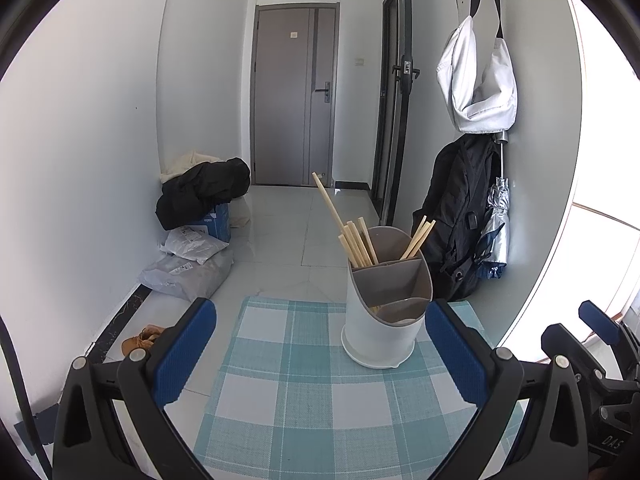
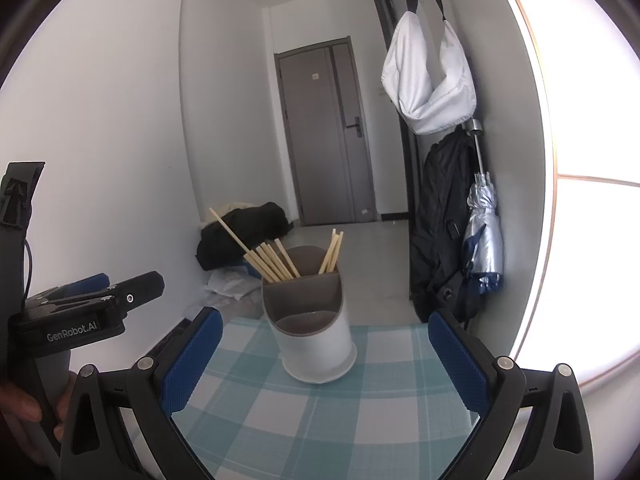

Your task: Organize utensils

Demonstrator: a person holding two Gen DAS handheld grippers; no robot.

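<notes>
The left gripper (image 1: 320, 350) is held with its blue pads spread wide and nothing between them; the right gripper (image 2: 325, 354) is likewise spread and empty. Just beyond both, on the checked cloth (image 1: 288, 392), the utensil holder (image 1: 386, 320) stands upright, untouched. Chopsticks (image 1: 356, 242) are seen leaning in its far compartments.

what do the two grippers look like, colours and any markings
Both are black plastic with blue ribbed pads on the fingers and silver pivot bolts. The left gripper and right gripper look alike. Seen from the right wrist view, the left gripper's body reads "GenRobot.AI" in white, with a thin black cable behind it. In the left wrist view, the right gripper's body shows partial lettering, "DAS".
</notes>
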